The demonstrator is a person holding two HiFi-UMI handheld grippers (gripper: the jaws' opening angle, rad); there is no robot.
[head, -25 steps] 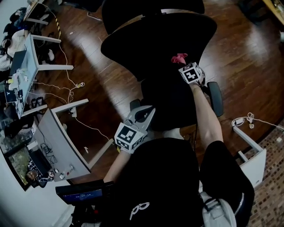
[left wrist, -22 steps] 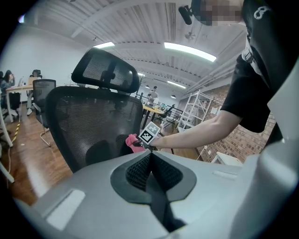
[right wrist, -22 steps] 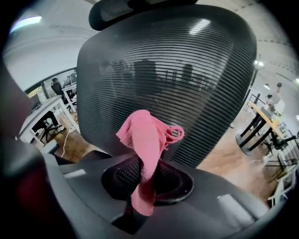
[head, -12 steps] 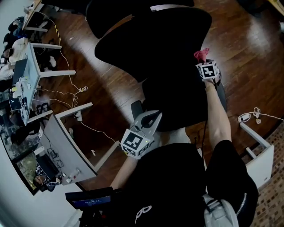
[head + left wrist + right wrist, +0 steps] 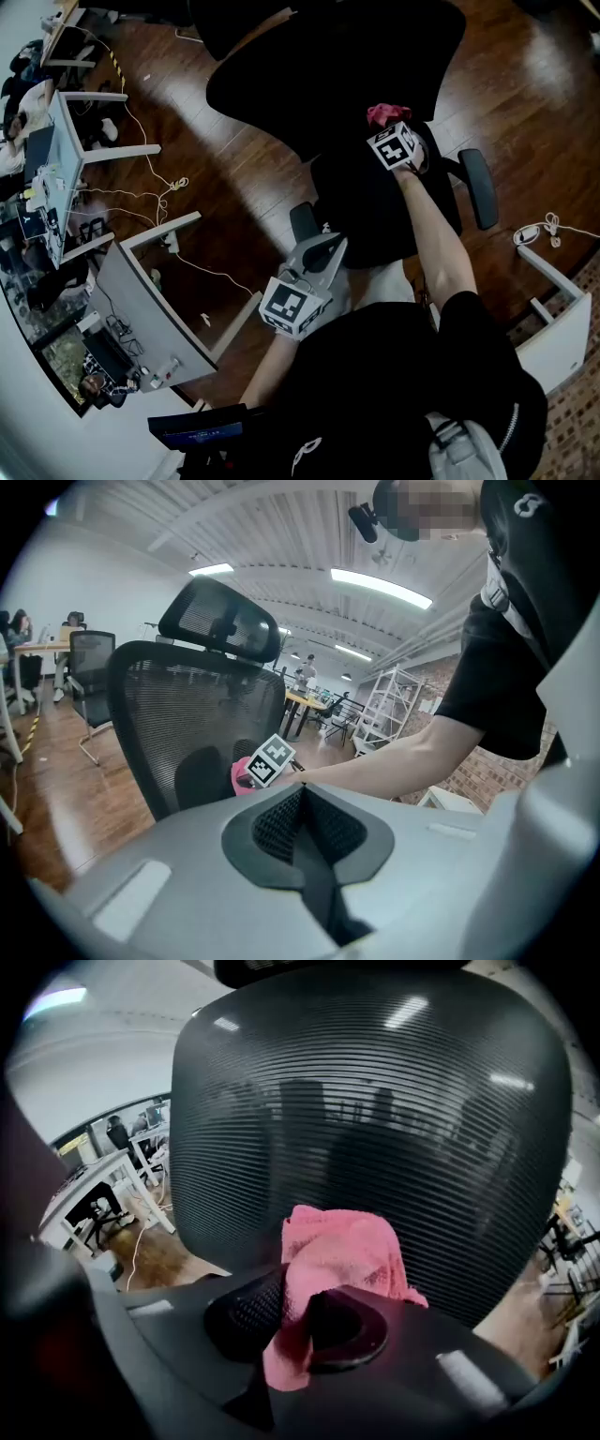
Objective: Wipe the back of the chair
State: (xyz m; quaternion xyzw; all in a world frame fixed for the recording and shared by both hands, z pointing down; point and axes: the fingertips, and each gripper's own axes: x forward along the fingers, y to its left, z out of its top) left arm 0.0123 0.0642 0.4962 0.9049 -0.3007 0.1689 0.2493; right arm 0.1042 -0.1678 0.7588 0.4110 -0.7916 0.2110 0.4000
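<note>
Holding pink cloth (image 5: pixel 342 1251) at upright mesh chair back (image 5: pixel 375 1101), R gripper (image 5: pixel 295 1314) jaws clamped on it; L gripper (image 5: pixel 300 806) jaws together.

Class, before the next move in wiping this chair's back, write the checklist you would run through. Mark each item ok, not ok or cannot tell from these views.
1. Grip: right tongs shut on the pink cloth: ok.
2. Aim: cloth faces the mesh chair back: ok.
3. Contact: cloth pressed against the mesh: cannot tell.
4. Spare hand: left tongs shut, empty, clear of the chair back: ok.
</note>
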